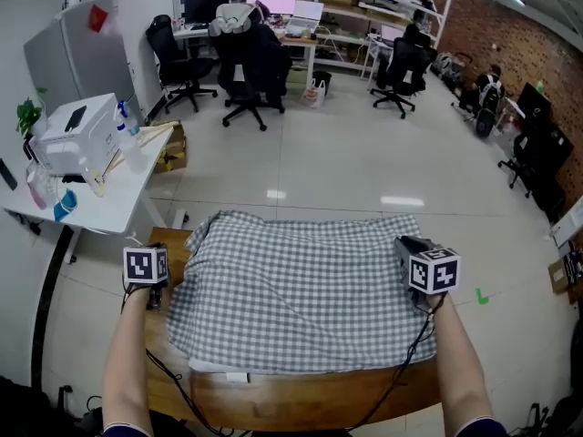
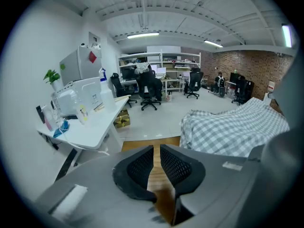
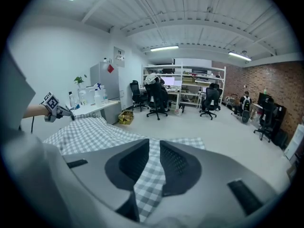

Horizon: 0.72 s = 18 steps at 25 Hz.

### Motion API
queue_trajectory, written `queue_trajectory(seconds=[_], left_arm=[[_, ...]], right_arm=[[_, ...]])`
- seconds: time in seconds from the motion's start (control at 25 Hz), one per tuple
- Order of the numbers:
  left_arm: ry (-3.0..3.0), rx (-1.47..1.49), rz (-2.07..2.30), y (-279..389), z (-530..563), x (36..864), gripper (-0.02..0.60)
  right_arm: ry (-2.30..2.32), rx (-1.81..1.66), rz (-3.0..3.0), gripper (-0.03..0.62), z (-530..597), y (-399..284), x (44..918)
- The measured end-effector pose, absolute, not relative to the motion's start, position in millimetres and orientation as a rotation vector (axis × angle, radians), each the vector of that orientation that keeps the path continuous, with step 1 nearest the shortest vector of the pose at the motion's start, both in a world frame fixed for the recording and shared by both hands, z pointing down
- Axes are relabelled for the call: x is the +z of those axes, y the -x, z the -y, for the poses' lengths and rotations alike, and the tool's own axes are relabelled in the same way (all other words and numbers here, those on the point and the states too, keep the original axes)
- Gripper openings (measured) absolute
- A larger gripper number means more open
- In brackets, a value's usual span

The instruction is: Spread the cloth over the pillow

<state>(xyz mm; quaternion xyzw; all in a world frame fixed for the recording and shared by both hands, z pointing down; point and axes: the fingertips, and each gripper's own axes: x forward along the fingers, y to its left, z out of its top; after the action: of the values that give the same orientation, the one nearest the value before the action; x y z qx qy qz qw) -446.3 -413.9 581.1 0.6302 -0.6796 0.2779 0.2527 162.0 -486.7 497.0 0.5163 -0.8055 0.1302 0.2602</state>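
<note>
Forearms first: left forearm (image 1: pixel 123 353) and right forearm (image 1: pixel 460 362) reach in from the near side, one at each end of the wooden table (image 1: pixel 301 401).

Left gripper (image 2: pixel 156 151): sits over bare wood just beyond the left edge of the checked cloth (image 1: pixel 301 289), not touching it. Jaws close together, a narrow slit between them; only table wood shows through the slit. Nothing held.

Right gripper (image 3: pixel 154 148): sits above the cloth's right edge. Jaws likewise narrow. Checked fabric shows below and through the slit, lying flat and continuous with the rest of the sheet. Cannot tell whether the pads touch it.

Cloth: lies between the two grippers, draped over a raised bulk in the middle of the table. Long axis runs left to right across the table; short axis runs near to far. Far corners hang past the table's far edge. A thin white strip of pillow (image 1: pixel 216 368) shows under the near hem, left of centre; the rest is covered.
</note>
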Motion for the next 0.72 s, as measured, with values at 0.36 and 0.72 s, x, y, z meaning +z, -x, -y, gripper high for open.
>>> queue_trajectory(seconds=[0.36,0.72], left_arm=[[-1.942,0.663,1.829,386.2,409.0,527.8,0.044],[-2.144,0.531,1.811,305.6,370.5,466.0,0.009]], right_arm=[[-1.409,0.345,2.204,0.064,461.5,-158.1,486.3],[-1.452,0.311,2.312,0.061,411.7,-164.3,451.0]])
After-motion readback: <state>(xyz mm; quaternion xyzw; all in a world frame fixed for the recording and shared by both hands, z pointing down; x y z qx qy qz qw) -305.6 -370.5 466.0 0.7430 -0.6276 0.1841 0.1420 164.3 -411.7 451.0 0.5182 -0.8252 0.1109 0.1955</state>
